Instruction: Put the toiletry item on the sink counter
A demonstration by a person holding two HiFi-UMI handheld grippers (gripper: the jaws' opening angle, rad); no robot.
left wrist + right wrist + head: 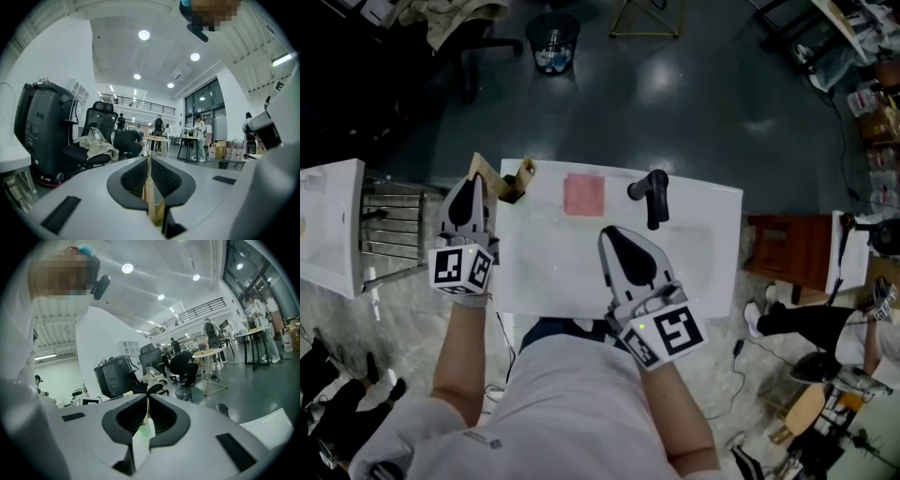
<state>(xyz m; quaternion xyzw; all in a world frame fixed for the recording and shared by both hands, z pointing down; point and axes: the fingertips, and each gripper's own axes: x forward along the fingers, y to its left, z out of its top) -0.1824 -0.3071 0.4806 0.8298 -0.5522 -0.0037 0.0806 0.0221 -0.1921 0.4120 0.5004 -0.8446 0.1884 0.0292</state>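
Mostly white counter (546, 267), dark floor (703, 103) (glossy)

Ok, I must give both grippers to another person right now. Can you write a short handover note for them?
Left gripper: shut on a thin tan wooden strip, at the left edge of the white sink counter.
Right gripper: shut, apparently on a thin pale green piece, over the counter's front.
On the counter: pink square cloth, black tap, brown item at the far left corner.
Done: neither held thing is set down yet.
Left: place it on the counter, then release.
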